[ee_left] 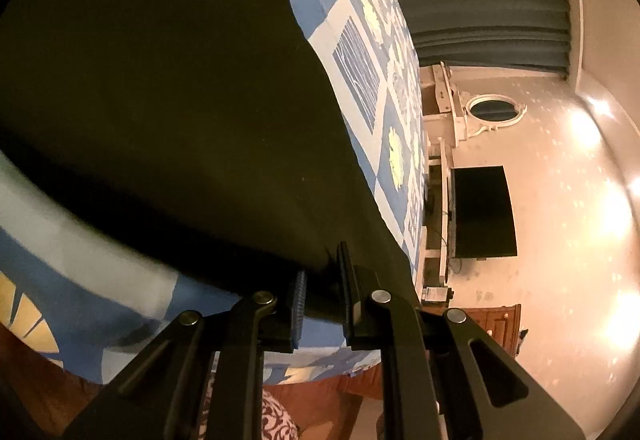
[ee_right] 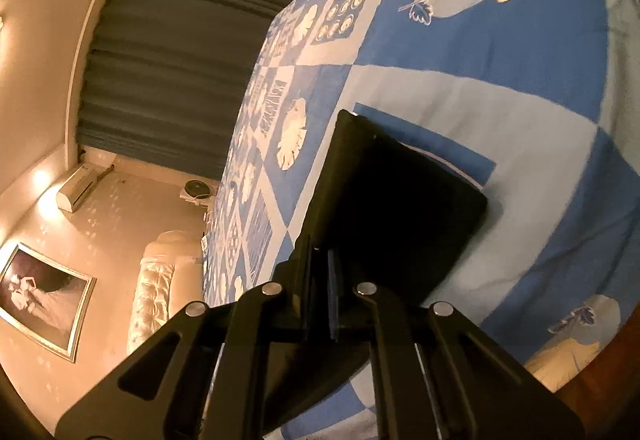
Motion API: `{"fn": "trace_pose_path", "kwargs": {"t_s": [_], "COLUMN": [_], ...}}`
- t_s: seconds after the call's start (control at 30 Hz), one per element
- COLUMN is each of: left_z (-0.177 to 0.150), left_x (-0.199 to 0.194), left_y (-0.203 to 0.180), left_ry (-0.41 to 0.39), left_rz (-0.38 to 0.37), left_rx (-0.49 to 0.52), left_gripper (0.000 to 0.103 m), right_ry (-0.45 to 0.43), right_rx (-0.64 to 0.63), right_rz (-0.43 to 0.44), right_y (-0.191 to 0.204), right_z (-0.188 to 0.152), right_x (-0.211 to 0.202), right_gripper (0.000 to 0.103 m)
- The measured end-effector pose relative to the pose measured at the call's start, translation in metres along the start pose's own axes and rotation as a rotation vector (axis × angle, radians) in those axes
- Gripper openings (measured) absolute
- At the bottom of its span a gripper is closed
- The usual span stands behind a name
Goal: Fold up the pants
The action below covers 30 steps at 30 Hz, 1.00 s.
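1. I see one bed (ee_left: 362, 52), covered by a single blue and white bedspread (ee_right: 500, 52) printed with pale shell shapes.
2. One pair of dark pants (ee_left: 168, 92) lies on that bedspread, spreading wide across my left view; in my right view a narrower folded part stands lifted off the cover.
3. One black TV screen (ee_left: 482, 212) hangs on the far wall, and one framed picture (ee_right: 42, 298) on another.
4. My left gripper (ee_left: 322, 290) has its fingers nearly closed, pinching the pants' edge.
5. My right gripper (ee_right: 320, 280) has its fingers almost together, clamping dark cloth.
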<state>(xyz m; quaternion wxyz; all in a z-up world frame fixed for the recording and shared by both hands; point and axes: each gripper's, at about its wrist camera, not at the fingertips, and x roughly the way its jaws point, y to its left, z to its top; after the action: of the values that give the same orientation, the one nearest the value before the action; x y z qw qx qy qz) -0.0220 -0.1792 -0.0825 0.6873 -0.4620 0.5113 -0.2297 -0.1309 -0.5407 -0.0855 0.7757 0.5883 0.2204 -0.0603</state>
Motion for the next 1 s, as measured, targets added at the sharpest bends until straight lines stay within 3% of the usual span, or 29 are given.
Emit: {"fn": "trace_pose_path", "kwargs": {"t_s": [0.2, 0.33, 0.4, 0.5, 0.57, 0.67, 0.83, 0.9, 1.0], "left_z": [-0.009, -0.010, -0.012, -0.017, -0.019, -0.010, 0.018, 0.030, 0.052], "left_x": [0.008, 0.011, 0.010, 0.001, -0.009, -0.027, -0.051, -0.055, -0.068], "left_y": [0.020, 0.025, 0.017, 0.005, -0.003, -0.015, -0.026, -0.027, -0.017], "left_ry": [0.048, 0.067, 0.088, 0.121, 0.121, 0.088, 0.015, 0.006, -0.020], "left_rz": [0.039, 0.029, 0.025, -0.001, -0.009, 0.010, 0.100, 0.144, 0.221], "left_rx": [-0.034, -0.021, 0.030, 0.115, 0.165, 0.266, 0.398, 0.411, 0.406], "left_gripper": [0.015, 0.016, 0.020, 0.036, 0.056, 0.074, 0.079, 0.083, 0.084], "right_ry": [0.035, 0.074, 0.071, 0.017, -0.017, -0.001, 0.145, 0.233, 0.265], "right_rx": [0.042, 0.123, 0.134, 0.117, 0.085, 0.052, -0.073, -0.084, -0.108], "right_rz": [-0.070, -0.020, -0.011, -0.027, -0.041, -0.019, -0.003, -0.006, -0.011], "right_y": [-0.035, -0.057, -0.058, -0.056, -0.054, -0.052, -0.048, -0.053, -0.049], "right_z": [-0.008, -0.006, -0.002, 0.009, 0.022, 0.045, 0.087, 0.090, 0.095], "right_x": [-0.001, 0.006, 0.000, -0.021, -0.035, -0.039, -0.002, 0.019, 0.036], "right_gripper": [0.006, 0.007, 0.016, 0.049, 0.051, 0.062, 0.064, 0.067, 0.072]}}
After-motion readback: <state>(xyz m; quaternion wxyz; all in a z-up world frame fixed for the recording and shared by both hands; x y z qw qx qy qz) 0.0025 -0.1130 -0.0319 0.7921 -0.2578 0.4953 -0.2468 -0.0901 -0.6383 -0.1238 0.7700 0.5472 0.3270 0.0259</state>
